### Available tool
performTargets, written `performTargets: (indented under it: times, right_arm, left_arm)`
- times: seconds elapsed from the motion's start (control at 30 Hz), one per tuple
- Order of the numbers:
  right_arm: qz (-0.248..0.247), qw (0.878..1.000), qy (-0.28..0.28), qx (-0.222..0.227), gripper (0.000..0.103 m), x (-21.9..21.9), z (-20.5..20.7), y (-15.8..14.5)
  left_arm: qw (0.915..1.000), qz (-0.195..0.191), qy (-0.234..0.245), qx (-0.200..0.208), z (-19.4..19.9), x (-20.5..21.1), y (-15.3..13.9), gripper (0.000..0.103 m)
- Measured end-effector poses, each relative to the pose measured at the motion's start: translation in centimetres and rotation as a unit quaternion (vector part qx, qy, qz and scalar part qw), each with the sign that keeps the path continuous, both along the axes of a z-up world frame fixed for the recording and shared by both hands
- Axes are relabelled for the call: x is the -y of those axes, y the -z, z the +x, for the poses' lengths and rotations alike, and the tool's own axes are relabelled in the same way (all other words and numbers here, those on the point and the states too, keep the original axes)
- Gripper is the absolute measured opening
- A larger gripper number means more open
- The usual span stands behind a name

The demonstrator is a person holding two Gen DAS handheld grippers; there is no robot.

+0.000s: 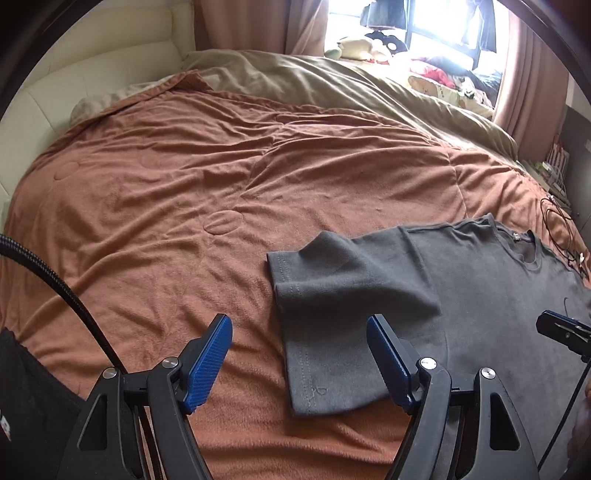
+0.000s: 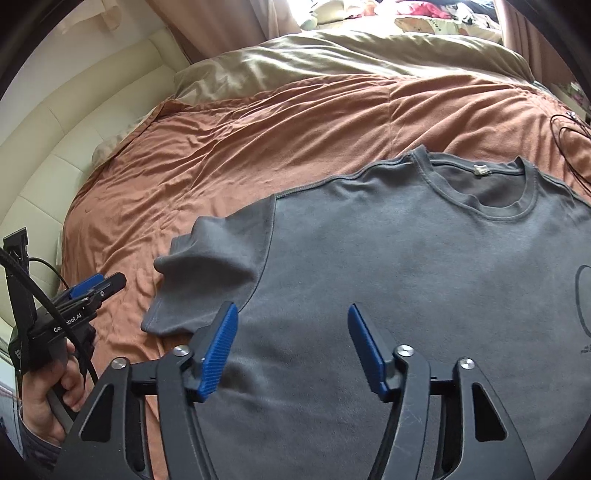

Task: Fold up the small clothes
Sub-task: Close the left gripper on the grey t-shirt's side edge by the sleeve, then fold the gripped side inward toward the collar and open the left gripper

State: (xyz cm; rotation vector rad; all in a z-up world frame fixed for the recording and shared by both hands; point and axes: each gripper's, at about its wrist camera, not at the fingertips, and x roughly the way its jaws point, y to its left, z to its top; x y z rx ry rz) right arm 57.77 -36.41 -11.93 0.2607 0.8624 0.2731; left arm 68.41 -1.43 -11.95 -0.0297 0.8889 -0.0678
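Both sets of jaws hung apart w/ nothing in them: left gripper by the sleeve, right gripper over the grey tee, flat on the bed. Prob first fold; next needs a sleeve pinch.

Home bedroom: quilted bed, curtained window.

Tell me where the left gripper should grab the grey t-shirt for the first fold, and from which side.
Probably the hem end of the near sleeve of the grey t-shirt. It sticks out over the brown blanket with a raised ridge, so fingers can get under it. Bring the left gripper in from the blanket side, jaws open, one finger below the hem.
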Motion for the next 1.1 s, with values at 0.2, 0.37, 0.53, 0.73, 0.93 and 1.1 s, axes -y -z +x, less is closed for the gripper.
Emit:
performTargets:
  times: [0.2,0.37,0.53,0.73,0.93,1.1]
  right_arm:
    - [0.035,0.998,-0.022,-0.038,0.019,-2.1,4.0,2.5]
    - [0.069,0.995,-0.018,-0.069,0.009,-2.9,6.7,4.5]
    - [0.089,0.992,-0.024,-0.092,0.007,-3.4,8.2,6.4]
    - [0.125,0.986,-0.02,-0.113,0.007,-3.3,9.7,7.9]
    - [0.157,0.98,-0.006,-0.126,0.007,-3.2,10.0,9.1]
    - [0.152,0.98,-0.013,-0.127,0.007,-3.4,9.9,8.8]
  left_arm:
    - [0.9998,-0.013,0.006,-0.015,3.4,0.2,2.4,0.077]
    - [0.9994,-0.015,-0.005,-0.032,5.5,0.2,4.6,0.077]
    - [0.9984,-0.021,-0.008,-0.052,6.6,0.7,6.4,0.05]
    - [0.9991,-0.02,-0.013,-0.035,6.2,1.0,5.2,0.017]
    - [1.0,-0.007,0.003,-0.004,5.3,2.2,1.4,0.011]
    - [0.9997,-0.004,0.023,0.009,4.8,4.1,-1.5,0.011]
